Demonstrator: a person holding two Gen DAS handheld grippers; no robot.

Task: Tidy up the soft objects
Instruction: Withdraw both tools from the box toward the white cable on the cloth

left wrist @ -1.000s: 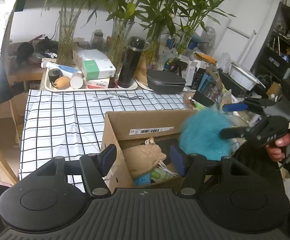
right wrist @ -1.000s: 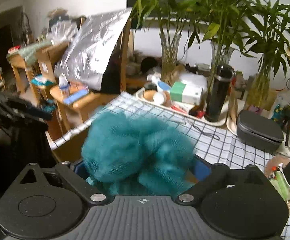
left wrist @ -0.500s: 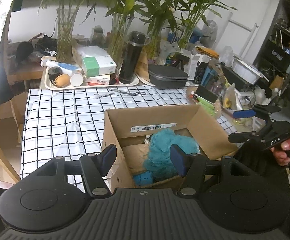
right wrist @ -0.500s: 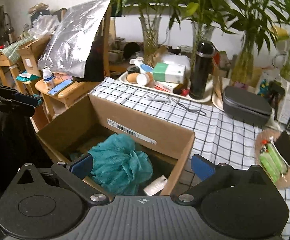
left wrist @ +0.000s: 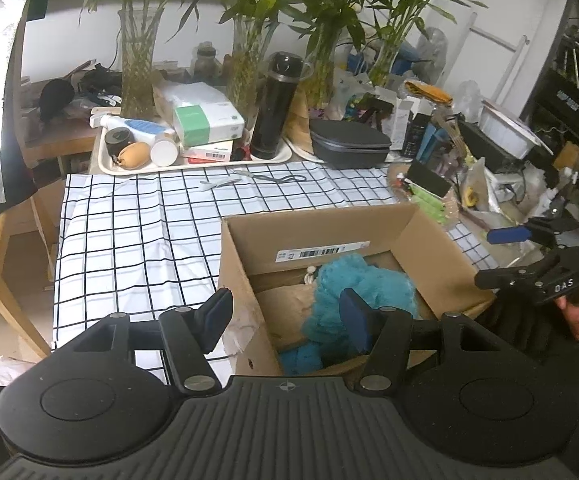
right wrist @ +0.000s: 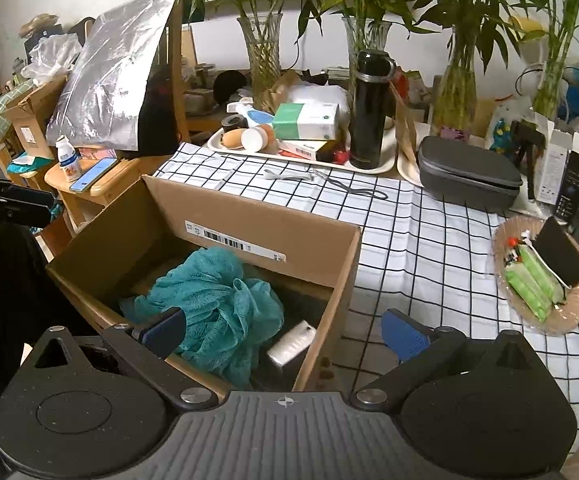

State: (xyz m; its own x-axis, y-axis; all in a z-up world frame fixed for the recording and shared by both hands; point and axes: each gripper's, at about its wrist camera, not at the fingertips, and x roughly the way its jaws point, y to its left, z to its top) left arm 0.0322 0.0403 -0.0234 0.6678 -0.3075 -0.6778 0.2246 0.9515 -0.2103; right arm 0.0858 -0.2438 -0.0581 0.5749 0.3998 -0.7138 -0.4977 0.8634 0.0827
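Observation:
A teal mesh bath pouf (right wrist: 217, 300) lies inside an open cardboard box (right wrist: 273, 236) on the checked tablecloth. It also shows in the left wrist view (left wrist: 353, 280), inside the same box (left wrist: 321, 236). My right gripper (right wrist: 285, 332) is open and empty above the box's near right corner. It also shows from the side in the left wrist view (left wrist: 509, 256), held right of the box. My left gripper (left wrist: 287, 320) is open and empty over the box's near left corner. A small white packet (right wrist: 291, 344) and brown paper (left wrist: 285, 304) lie in the box beside the pouf.
A tray (left wrist: 193, 160) with a green box, tubes and a black flask (left wrist: 275, 108) stands at the table's back. A dark case (left wrist: 349, 144), vases of bamboo and clutter line the back and right. A woven plate (right wrist: 545, 276) of green packets sits right. Wooden stools stand left.
One second ago my right gripper held the teal pouf over the box. It has opened, the pouf has dropped into the box, and the right gripper has drawn back and to the right.

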